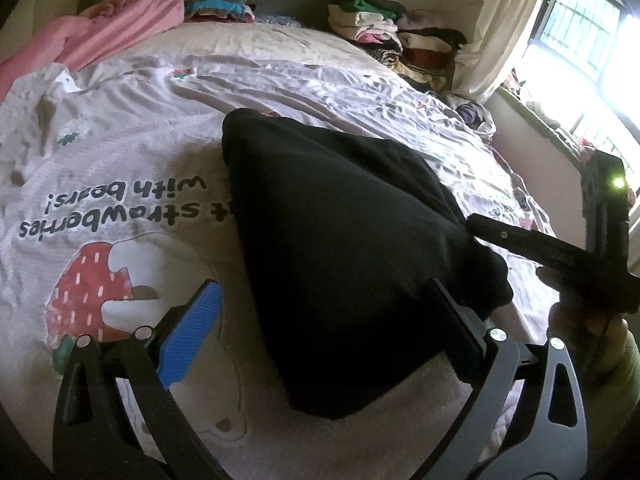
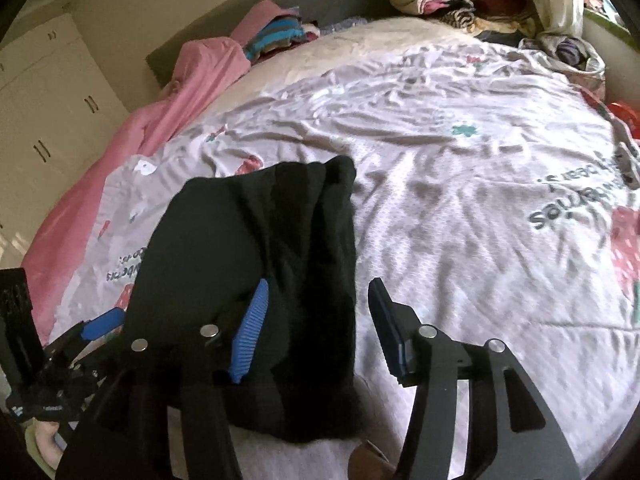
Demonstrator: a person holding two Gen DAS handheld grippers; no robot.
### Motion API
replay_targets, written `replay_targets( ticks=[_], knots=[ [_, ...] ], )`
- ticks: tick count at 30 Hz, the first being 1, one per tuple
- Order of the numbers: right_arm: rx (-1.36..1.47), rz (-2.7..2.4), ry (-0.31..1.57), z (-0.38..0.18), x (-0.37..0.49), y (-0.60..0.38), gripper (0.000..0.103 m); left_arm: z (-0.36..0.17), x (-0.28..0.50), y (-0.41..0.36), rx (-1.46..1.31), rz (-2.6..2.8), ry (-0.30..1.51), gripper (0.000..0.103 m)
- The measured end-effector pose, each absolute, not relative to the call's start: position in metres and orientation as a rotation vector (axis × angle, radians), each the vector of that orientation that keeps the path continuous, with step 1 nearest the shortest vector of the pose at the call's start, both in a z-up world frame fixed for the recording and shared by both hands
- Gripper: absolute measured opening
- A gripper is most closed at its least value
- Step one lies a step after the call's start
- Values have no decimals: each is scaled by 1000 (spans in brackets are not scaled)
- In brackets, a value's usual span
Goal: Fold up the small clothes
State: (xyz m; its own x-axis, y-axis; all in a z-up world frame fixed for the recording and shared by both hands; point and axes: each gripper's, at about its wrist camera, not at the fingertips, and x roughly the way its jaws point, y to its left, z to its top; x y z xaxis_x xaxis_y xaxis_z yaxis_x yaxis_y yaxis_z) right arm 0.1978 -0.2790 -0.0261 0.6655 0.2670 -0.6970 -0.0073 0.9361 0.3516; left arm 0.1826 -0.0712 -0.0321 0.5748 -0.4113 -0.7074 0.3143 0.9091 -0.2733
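Observation:
A black garment (image 1: 340, 248) lies folded into a rough wedge on the printed bedspread (image 1: 120, 152). My left gripper (image 1: 320, 320) is open, its blue-padded left finger (image 1: 192, 332) on the bedspread and its right finger at the garment's near right corner. In the right wrist view the same black garment (image 2: 260, 240) lies between the fingers of my right gripper (image 2: 320, 328), which is open; its left pad (image 2: 250, 332) rests against the cloth, its right pad (image 2: 390, 336) is off the cloth. The right gripper also shows in the left wrist view (image 1: 560, 256), beside the garment.
Stacks of folded clothes (image 1: 384, 28) stand at the far right corner of the bed by the curtain. A pink blanket (image 1: 120, 20) and striped clothes (image 1: 216, 2) lie at the far left. A window (image 1: 580, 40) is on the right; cupboards (image 2: 48, 100) on the left.

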Motion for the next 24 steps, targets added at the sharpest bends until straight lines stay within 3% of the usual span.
replay_targets(
  ticks=[5,7,10,24],
  knots=[
    [339,141,762,-5,166,-284,74,-22,169,-65,-118,-428,835,93],
    [332,130,732,4,152,-283,94,-16,161,-62,-104,-418,817,93],
    [301,123,671,19,128,-278,99,-10,147,-57,-85,-399,795,93],
    [165,88,553,31,51,-226,99,-6,83,-38,-31,-377,757,94]
  ],
)
